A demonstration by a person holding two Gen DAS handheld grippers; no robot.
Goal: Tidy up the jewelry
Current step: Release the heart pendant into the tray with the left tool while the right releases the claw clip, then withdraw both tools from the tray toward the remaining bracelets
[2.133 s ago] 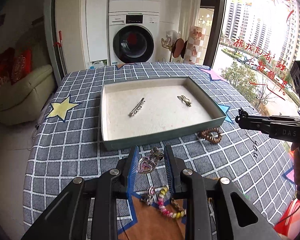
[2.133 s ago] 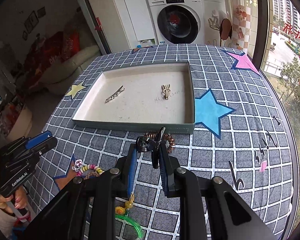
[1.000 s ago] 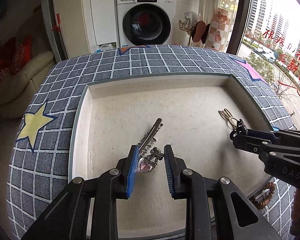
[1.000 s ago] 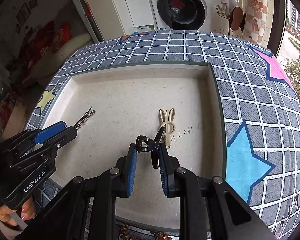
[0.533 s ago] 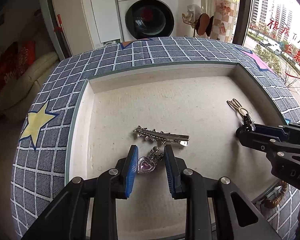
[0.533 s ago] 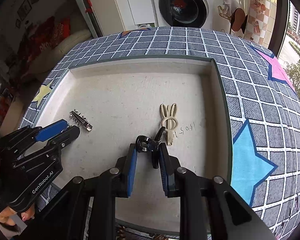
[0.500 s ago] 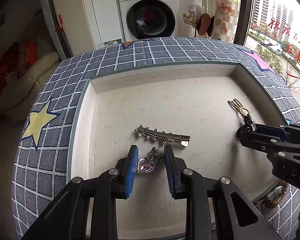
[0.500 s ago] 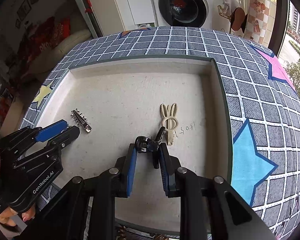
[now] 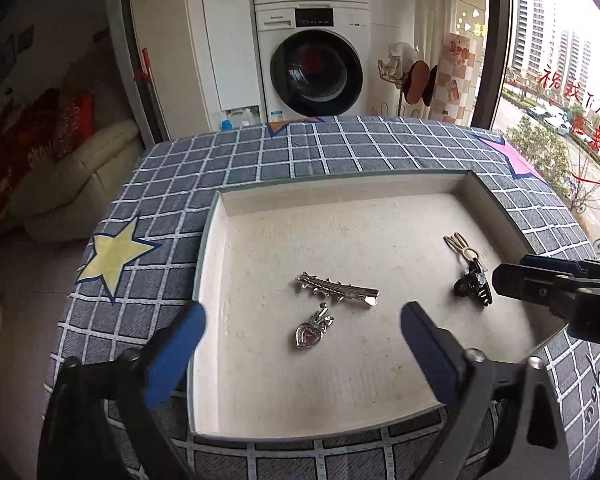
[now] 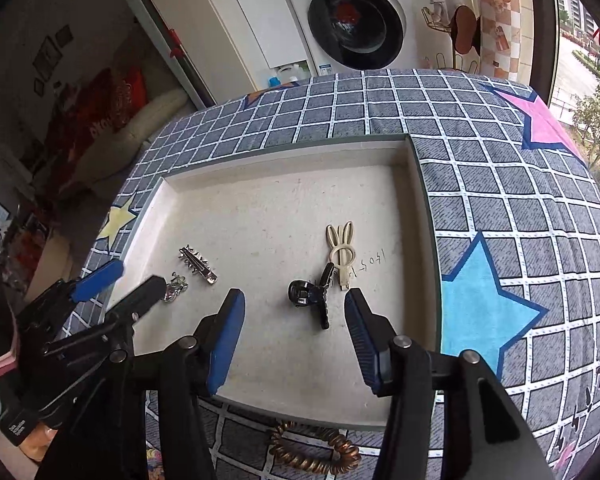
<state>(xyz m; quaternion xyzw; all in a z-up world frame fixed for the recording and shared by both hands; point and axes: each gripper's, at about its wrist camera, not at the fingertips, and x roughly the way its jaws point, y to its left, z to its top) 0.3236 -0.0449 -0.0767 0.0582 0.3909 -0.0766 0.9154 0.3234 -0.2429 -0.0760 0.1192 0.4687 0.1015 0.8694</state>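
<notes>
Spreading wide, both tools have dropped heart pendant (image 9: 309,334) and black clip (image 10: 309,294) into tray (image 9: 340,184).

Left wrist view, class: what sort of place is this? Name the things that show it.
Probably a home laundry or balcony area: a front-loading washing machine, a cream sofa to one side, and a table under a checked cloth.

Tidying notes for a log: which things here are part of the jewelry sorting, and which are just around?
Job: tray, heart pendant, silver hair clip, black claw clip, bunny clip, coil hair tie.
Just around: washing machine, sofa.
</notes>
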